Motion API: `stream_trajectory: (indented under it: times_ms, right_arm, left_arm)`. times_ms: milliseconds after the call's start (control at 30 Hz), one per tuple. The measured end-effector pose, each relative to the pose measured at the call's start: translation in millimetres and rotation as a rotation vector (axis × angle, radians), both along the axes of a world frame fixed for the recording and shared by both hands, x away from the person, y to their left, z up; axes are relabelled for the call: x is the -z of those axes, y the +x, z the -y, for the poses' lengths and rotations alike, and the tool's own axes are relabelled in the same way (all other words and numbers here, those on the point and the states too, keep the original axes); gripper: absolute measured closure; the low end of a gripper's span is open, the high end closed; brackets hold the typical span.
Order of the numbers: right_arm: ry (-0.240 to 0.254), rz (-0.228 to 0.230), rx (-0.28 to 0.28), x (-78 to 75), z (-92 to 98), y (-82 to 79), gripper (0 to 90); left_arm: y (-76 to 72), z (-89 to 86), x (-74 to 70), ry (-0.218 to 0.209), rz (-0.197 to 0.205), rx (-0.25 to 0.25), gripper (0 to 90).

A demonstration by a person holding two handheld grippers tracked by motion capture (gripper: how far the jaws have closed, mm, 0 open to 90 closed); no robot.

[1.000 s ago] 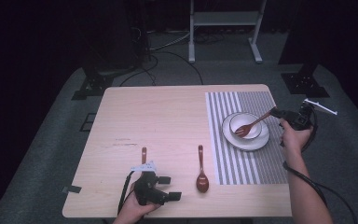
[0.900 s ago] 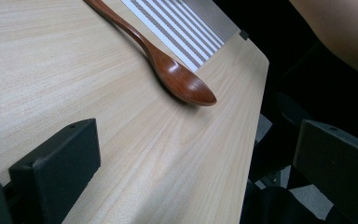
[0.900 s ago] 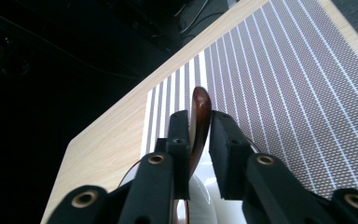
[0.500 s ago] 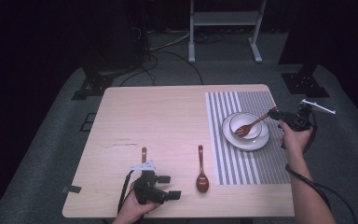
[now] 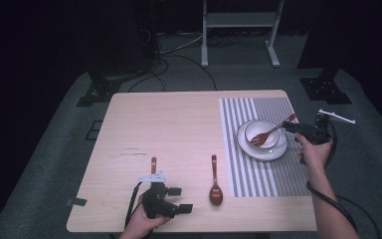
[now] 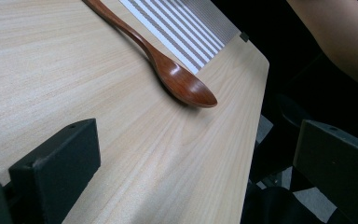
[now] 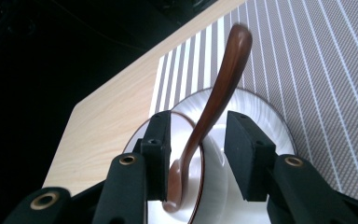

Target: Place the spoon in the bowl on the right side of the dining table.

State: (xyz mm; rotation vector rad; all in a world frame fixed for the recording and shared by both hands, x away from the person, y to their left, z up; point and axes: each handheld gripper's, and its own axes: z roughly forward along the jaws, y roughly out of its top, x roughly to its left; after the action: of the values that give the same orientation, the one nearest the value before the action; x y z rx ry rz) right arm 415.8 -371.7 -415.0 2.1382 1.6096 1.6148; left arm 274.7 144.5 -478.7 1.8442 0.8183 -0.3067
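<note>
Between the matt black, plastic-looking pads [image 7: 161, 140] of the right gripper [image 7: 198, 149], a glossy reddish-brown wooden fork [image 7: 214, 107] is catching the light along its smooth handle. Beneath it a bowl [image 7: 214, 172] and plate [image 7: 270, 121] are gleaming white, probably glazed ceramic. Beyond lies a striped mat [image 7: 317, 60] showing a fine woven, cloth-like texture. Ahead of the left gripper [image 6: 186, 186], a polished wooden spoon [image 6: 186, 84] is shining on the table [image 6: 74, 60], whose pale wood grain is looking smooth and matt.
</note>
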Motion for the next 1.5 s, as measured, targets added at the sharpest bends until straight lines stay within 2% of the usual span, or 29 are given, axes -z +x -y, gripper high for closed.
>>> stream_trajectory:
  times_ms: [967,1500]
  right_arm:
    - [-0.023,0.006,-0.110,0.3,-18.6,-17.6,57.6]
    - [-0.024,0.005,-0.144,1.1,-26.4,-24.9,57.4]
  left_arm:
    - [0.4,-0.6,-0.2,-0.002,0.003,-0.004,0.0]
    - [0.5,-1.6,-0.9,-0.001,0.004,-0.005,0.0]
